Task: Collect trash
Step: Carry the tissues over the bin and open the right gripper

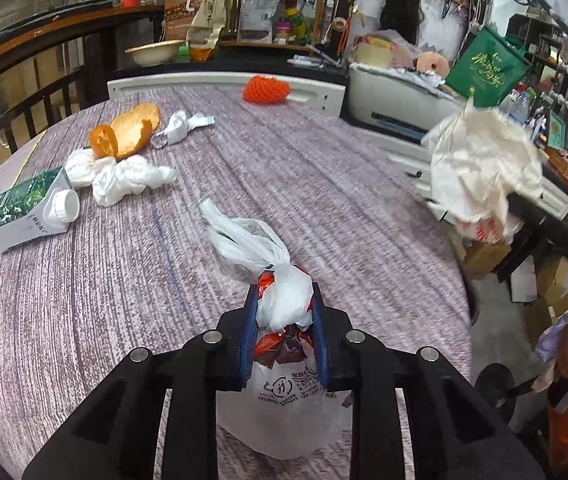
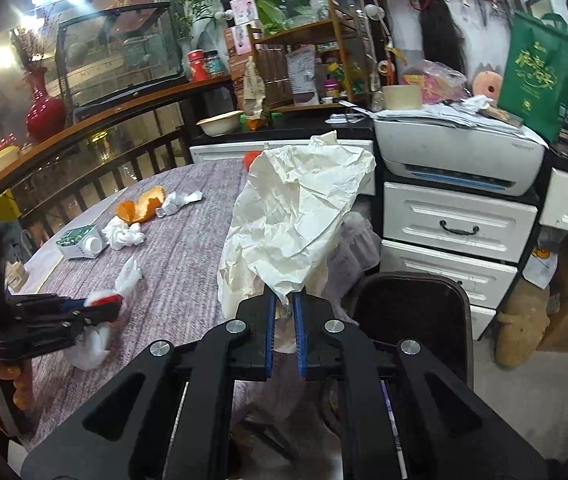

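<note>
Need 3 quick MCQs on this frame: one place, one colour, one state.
1. Where does the carton lie?
A. on the table's left side
B. on the printer
C. in the bowl

2. What colour is the foam net at the table's far edge?
A. blue
B. orange
C. black

3. What does the left tool grip?
A. nothing
B. an orange peel
C. the knotted plastic bag

Key: 1 A, it lies on its side near the crumpled tissues. 2 B, plainly orange. 3 C, the blue pads press the bag's neck.
</note>
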Demonstrator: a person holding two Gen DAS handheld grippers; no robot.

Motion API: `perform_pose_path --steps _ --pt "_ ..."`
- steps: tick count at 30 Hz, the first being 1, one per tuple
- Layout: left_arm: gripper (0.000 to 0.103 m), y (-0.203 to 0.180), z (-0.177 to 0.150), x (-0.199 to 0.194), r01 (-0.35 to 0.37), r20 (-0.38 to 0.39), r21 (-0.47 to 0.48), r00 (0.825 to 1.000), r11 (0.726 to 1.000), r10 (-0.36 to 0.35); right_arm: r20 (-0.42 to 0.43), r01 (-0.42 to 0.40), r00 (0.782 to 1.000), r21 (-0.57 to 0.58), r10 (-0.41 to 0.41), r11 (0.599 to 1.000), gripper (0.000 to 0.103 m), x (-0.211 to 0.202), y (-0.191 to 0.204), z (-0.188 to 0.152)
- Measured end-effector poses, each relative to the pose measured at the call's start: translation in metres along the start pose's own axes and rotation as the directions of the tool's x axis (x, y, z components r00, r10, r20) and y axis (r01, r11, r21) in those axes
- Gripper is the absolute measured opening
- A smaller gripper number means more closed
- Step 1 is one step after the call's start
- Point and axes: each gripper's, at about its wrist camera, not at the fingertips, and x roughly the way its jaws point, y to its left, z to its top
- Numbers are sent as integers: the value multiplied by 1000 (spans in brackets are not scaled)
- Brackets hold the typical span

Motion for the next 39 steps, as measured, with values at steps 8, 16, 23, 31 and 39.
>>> perform_pose_path --steps 8,16,23,31,39 --pt "24 -52 16 -14 111 77 50 990 993 -115 -27 86 996 104 -84 991 9 -11 -50 -20" --pt "24 -115 24 -7 188 85 136 976 973 -200 -108 192 978 170 -176 967 9 3 -105 -43" --pt "24 -155 24 11 228 47 186 970 956 -240 -207 239 958 193 -199 952 9 38 -132 -66" --pt "24 -172 17 29 259 3 189 964 947 -264 -331 264 927 236 -178 935 23 87 -157 -98" --pt "24 -190 6 51 273 -59 225 962 935 -266 -325 307 924 311 -203 899 60 78 -175 -116"
